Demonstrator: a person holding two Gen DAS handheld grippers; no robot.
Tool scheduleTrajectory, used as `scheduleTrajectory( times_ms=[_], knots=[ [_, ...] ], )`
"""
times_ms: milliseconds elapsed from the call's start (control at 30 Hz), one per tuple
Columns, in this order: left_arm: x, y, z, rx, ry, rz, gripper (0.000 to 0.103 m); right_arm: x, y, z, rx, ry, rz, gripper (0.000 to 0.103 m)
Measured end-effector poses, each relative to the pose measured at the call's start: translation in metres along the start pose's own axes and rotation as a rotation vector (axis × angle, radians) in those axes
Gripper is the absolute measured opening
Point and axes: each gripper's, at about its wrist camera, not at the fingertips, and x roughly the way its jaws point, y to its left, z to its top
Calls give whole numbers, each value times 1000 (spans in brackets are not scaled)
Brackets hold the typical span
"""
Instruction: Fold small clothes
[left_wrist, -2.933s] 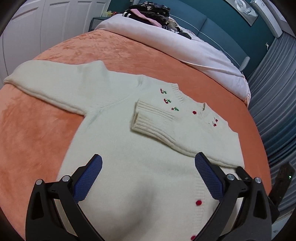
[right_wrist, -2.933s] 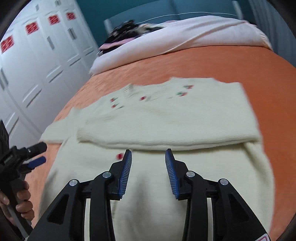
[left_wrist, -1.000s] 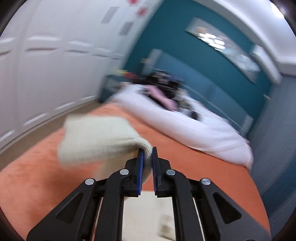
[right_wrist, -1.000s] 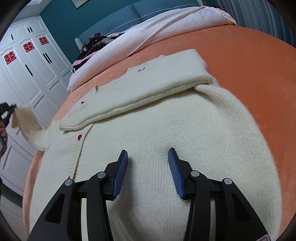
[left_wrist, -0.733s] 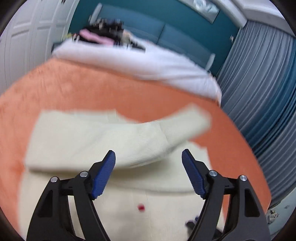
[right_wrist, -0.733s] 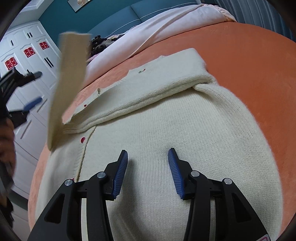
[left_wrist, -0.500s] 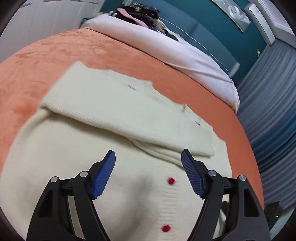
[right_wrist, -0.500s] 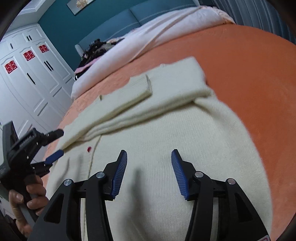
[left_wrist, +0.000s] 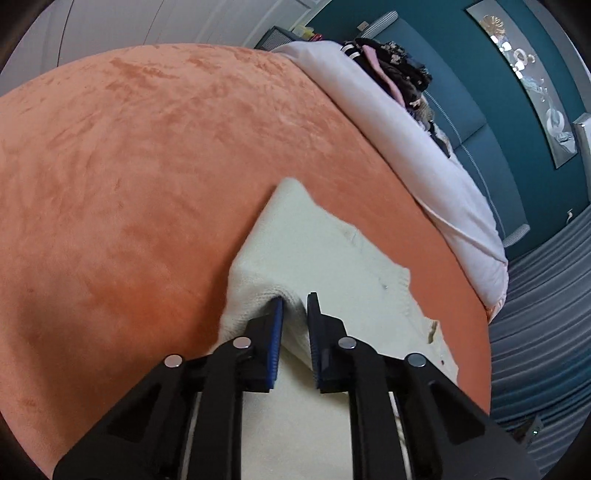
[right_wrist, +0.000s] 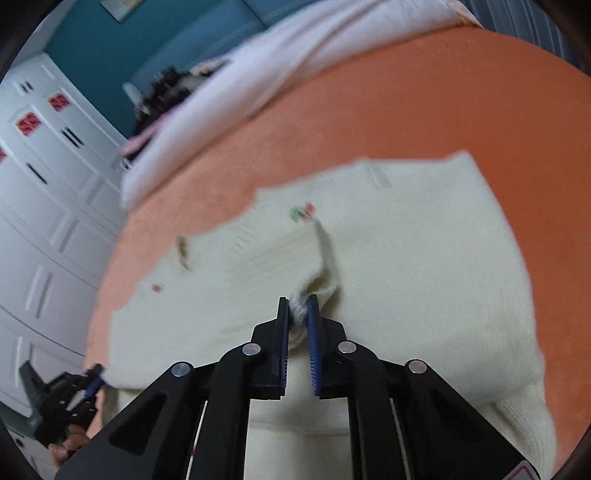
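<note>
Already the left gripper (left_wrist: 294, 317) is pinching a thick roll of cream knit at the side edge of the cardigan (left_wrist: 325, 258), its blue fingers (left_wrist: 276, 332) nearly pressed together with the fabric bulging between them. The right gripper (right_wrist: 297, 325) is closing on the sleeve cuff (right_wrist: 314, 288), which is lying across the cardigan's chest; the ribbed end is puckering between its pads.

Judging by how it is bunching and drooping around both grips, the knit is behaving as soft, light and stretchy, with no stiffness to carry a fold by itself. It is likely gripping well against the ridged pads, so slipping seems a small risk; dragging the layers underneath is the likelier trouble. Ribbed cuffs, hems and doubled edges look like the best places to take hold, since a single layer would probably stretch.

The cardigan is lying on the orange blanket (left_wrist: 147, 166) of the bed, with a white duvet (left_wrist: 406, 140) heaped beyond it.
</note>
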Motion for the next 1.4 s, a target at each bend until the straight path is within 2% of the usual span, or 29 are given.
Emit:
scheduleTrajectory(
  times_ms=[67, 100, 133, 167, 233, 267, 333, 400, 467, 500, 533, 600, 667, 767, 800, 867, 900, 933, 967, 1033, 1067, 1167, 1200, 1233, 1267, 1400],
  knots=[
    [-5, -3, 2, 50, -25, 2, 10, -41, 17, 9, -37, -118, 85, 8],
    [-2, -2, -1, 83, -24, 18, 10, -55, 18, 6, -62, -171, 86, 8],
    [6, 1, -5, 106, -3, 31, 10, -56, 13, 1, -81, -184, 40, 8],
    [17, 6, -10, 113, 29, 60, 9, -45, 3, -5, -81, -146, -9, 8],
    [28, 14, -22, 135, 35, 85, 7, 8, -35, -28, -26, 48, -135, 7],
    [25, 12, -27, 166, 9, 88, 7, 11, -43, -36, -27, 37, -119, 7],
    [25, 7, -29, 212, -3, 107, 7, -5, -33, -34, -37, -4, -105, 7],
    [27, 10, -28, 213, -9, 99, 7, -20, -23, -31, -48, -47, -67, 8],
    [27, 12, -30, 219, -24, 91, 7, -17, -19, -34, -110, -51, -115, 10],
    [28, 14, -31, 224, -33, 89, 7, -7, -20, -35, -132, -3, -178, 10],
    [28, 13, -33, 229, -41, 89, 7, -3, -23, -37, -133, 16, -196, 10],
    [27, 15, -35, 230, -49, 82, 8, -22, -12, -34, -119, -63, -204, 10],
    [28, 15, -36, 233, -55, 78, 8, -37, 10, -26, -118, -132, -137, 11],
    [29, 11, -38, 255, -62, 100, 8, -19, 58, -20, -192, -74, -40, 11],
    [29, 9, -38, 261, -63, 106, 8, -6, 67, -18, -229, -47, -36, 11],
    [29, 8, -38, 266, -63, 111, 8, 39, 76, -18, -277, 57, -94, 11],
    [29, 8, -38, 267, -62, 111, 8, 59, 67, -20, -274, 116, -140, 6],
    [30, 8, -38, 269, -61, 112, 8, 70, 57, -21, -253, 120, -135, 1],
    [30, 7, -38, 270, -62, 114, 8, 66, 52, -19, -221, 98, -102, 0],
    [31, 7, -38, 276, -63, 116, 8, 52, 48, -11, -142, 95, -98, 0],
    [31, 8, -38, 276, -63, 114, 8, 35, 45, -10, -127, 55, -92, 8],
    [31, 8, -38, 278, -65, 116, 8, -1, 28, -15, -103, -26, -99, 8],
    [31, 8, -38, 281, -65, 120, 8, 3, 16, -13, -89, -10, -123, 8],
    [31, 6, -39, 286, -65, 126, 8, 14, 1, -17, -78, 29, -170, 3],
    [32, 5, -39, 294, -65, 136, 8, 23, -8, -17, -78, 50, -180, 0],
    [33, -3, -42, 328, -69, 176, 8, 12, -3, -11, -83, 29, -169, 2]
  ],
)
